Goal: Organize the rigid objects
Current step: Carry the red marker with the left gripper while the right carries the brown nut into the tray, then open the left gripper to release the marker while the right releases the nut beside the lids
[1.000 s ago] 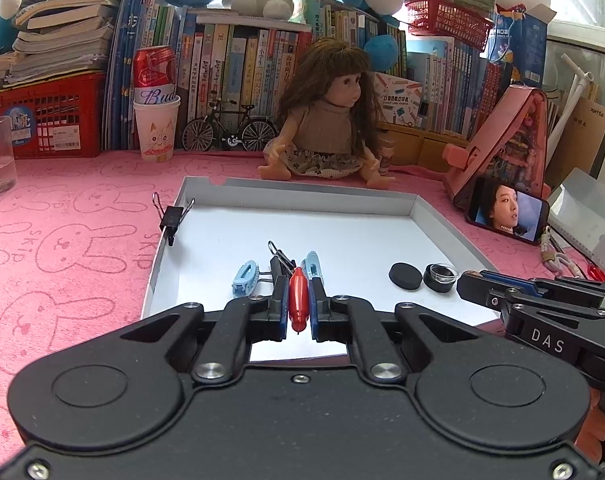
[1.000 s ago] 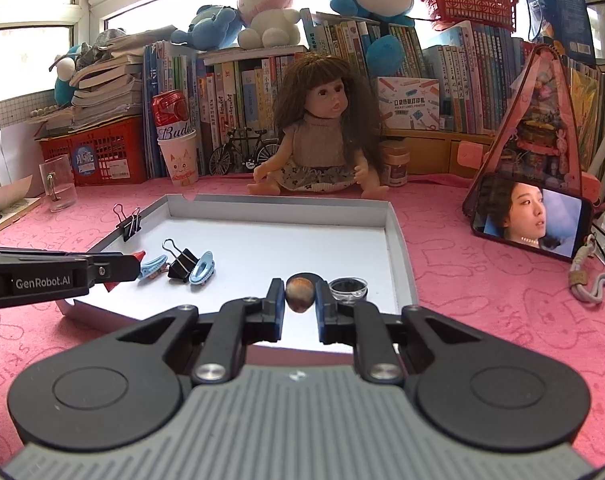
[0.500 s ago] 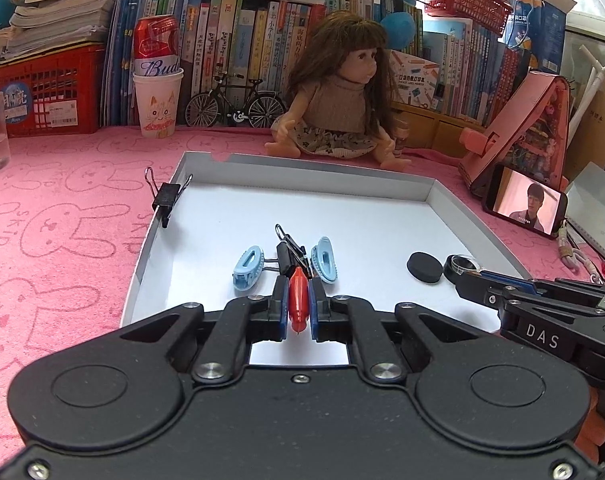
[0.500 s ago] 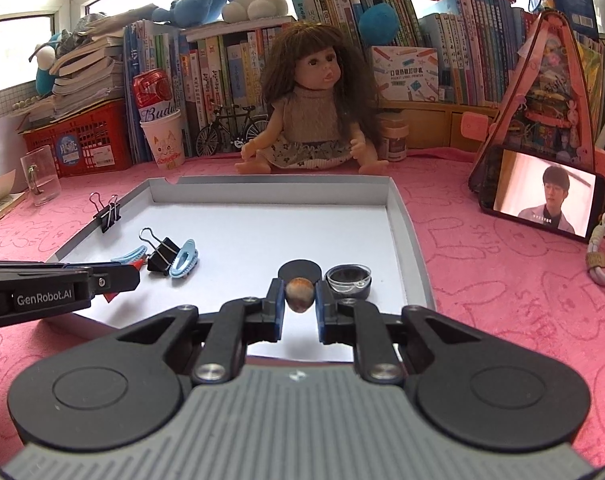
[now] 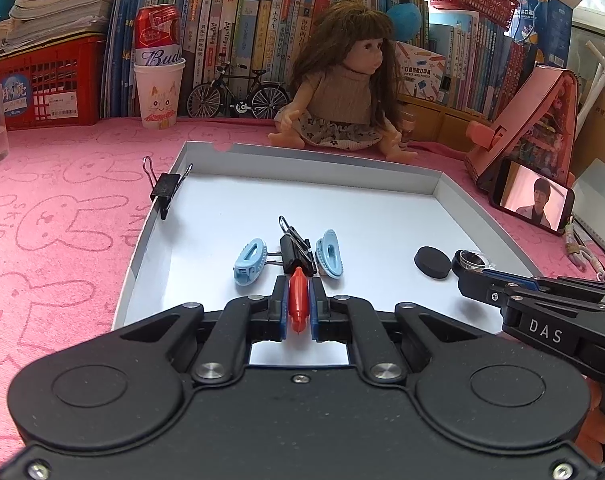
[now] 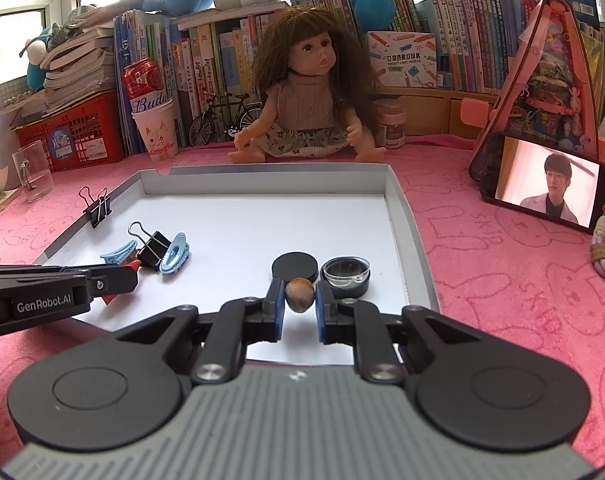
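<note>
My left gripper (image 5: 297, 300) is shut on a red clip (image 5: 297, 304), low over the near part of the white tray (image 5: 382, 216), just behind a black binder clip (image 5: 296, 250) flanked by two blue clips (image 5: 249, 260) (image 5: 329, 253). My right gripper (image 6: 299, 298) is shut on a brown nut (image 6: 299, 295), just above the tray (image 6: 262, 216), right behind a black disc (image 6: 294, 266) and a small round glass-topped case (image 6: 345, 276). Another binder clip (image 5: 165, 190) grips the tray's left wall.
A doll (image 5: 342, 92) sits behind the tray. A phone (image 5: 532, 196) leans on a pink stand at right. A paper cup with a can (image 5: 158, 92), a glass mug (image 6: 32, 176), a red crate and books line the back. Pink cloth covers the table.
Both grippers have moved forward and lower over the tray, each still holding its object. The left one has closed in on the binder clip, the right one on the black disc.
</note>
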